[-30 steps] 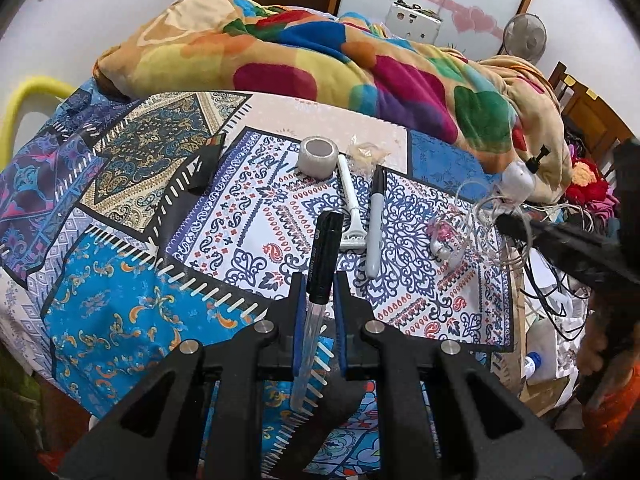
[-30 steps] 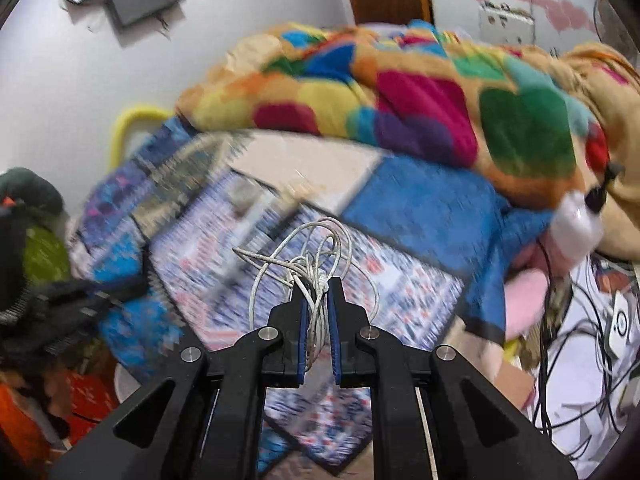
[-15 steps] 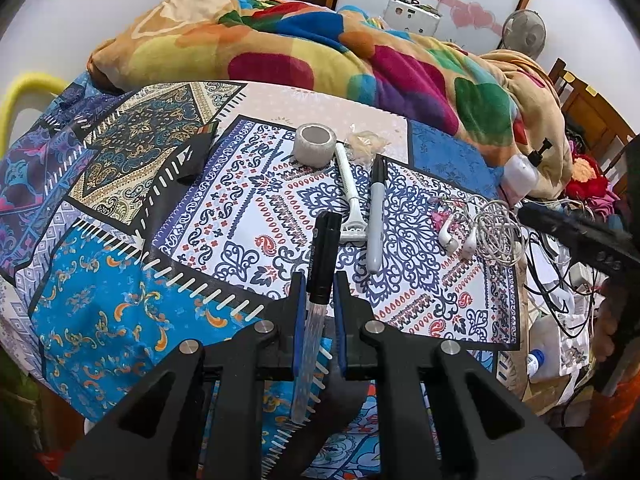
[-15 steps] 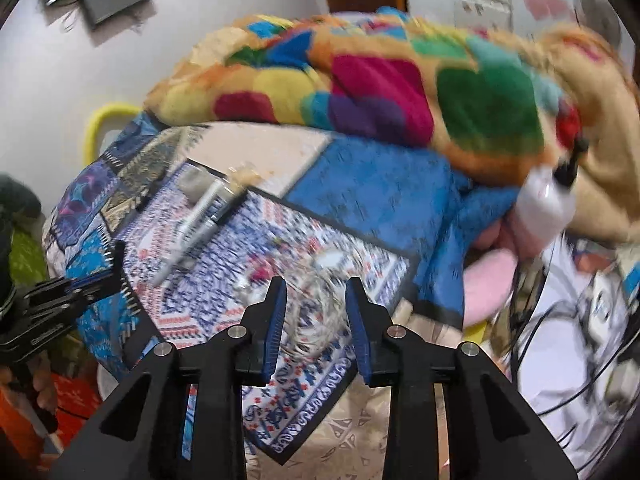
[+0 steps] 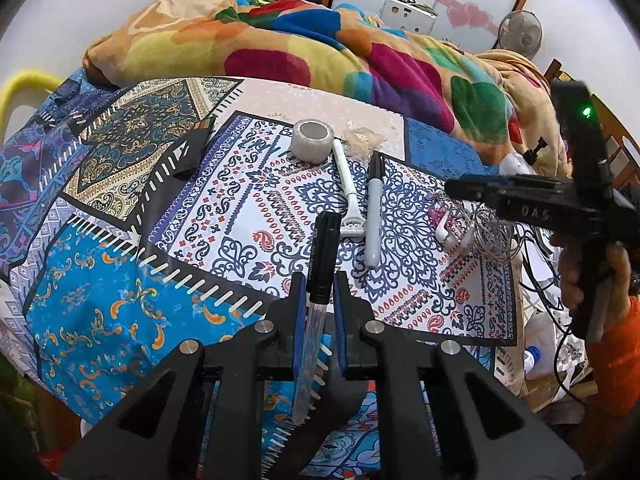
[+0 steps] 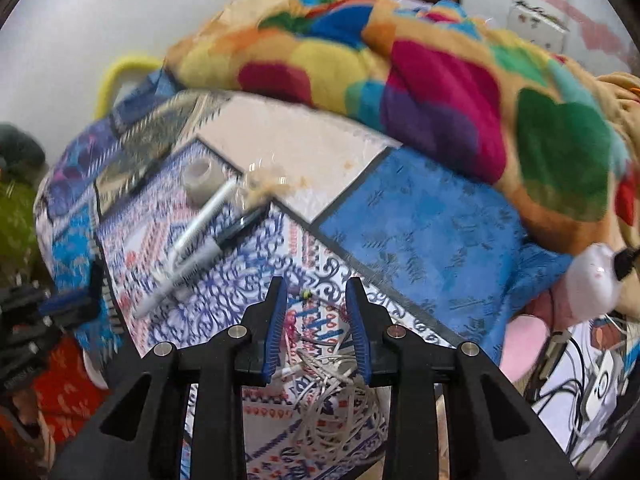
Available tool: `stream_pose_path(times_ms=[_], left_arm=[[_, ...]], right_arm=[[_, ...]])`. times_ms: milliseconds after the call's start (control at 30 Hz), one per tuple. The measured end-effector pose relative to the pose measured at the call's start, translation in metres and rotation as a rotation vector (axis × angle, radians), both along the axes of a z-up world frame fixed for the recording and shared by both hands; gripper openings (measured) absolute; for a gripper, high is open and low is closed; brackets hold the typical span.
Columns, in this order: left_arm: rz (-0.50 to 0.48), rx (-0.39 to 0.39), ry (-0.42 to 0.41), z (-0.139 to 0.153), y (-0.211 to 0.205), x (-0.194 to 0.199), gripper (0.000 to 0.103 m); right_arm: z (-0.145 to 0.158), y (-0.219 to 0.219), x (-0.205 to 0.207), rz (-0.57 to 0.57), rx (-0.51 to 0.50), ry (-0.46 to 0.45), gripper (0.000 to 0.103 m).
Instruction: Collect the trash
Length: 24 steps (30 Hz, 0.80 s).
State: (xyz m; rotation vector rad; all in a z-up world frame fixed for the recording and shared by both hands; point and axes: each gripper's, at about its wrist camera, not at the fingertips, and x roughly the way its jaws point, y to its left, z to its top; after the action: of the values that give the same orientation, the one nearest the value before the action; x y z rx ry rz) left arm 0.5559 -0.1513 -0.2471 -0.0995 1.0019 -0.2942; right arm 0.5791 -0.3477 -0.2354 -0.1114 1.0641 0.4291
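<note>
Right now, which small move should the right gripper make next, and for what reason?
Probably lift the right gripper clear of the bed. Its jaws stand open over the tangled white earphone cable, which lies loose on the patterned cloth, so nothing is held. The left gripper is shut on a black-capped pen.

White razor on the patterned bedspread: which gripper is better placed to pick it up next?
Right, probably. The right gripper is open with nothing between its fingers, above the tangled white earphone cable. The left gripper is shut on a black-capped clear pen. The white plastic razor lies free.
</note>
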Motion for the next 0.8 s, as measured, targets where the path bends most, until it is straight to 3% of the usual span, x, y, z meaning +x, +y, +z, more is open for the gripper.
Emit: stream_pose_path(times_ms=[133, 200, 333, 433, 500, 800], left_arm=[[0.007, -0.016, 0.013, -0.005, 0.003, 0.003, 0.012], [0.009, -0.017, 0.016, -0.008, 0.003, 0.004, 0.012], [0.01, -0.023, 0.019, -0.009, 0.002, 0.002, 0.012], [0.009, -0.018, 0.02, -0.007, 0.0, 0.001, 0.012], [0.01, -0.017, 0.018, -0.004, 0.001, 0.0, 0.012], [0.032, -0.016, -0.035, 0.03, 0.008, -0.012, 0.012]], right_arm=[[-0.01, 0.013, -0.004, 0.064, -0.107, -0.028, 0.027], [-0.012, 0.016, -0.003, 0.07, -0.136, -0.032, 0.019], [-0.011, 0.017, -0.001, 0.051, -0.15, -0.046, 0.004], [-0.005, 0.009, 0.0, 0.016, -0.105, -0.045, 0.002], [0.006, 0.003, -0.002, -0.01, -0.08, -0.072, 0.002], [0.122, -0.015, -0.031, -0.052, 0.067, -0.27, 0.002]])
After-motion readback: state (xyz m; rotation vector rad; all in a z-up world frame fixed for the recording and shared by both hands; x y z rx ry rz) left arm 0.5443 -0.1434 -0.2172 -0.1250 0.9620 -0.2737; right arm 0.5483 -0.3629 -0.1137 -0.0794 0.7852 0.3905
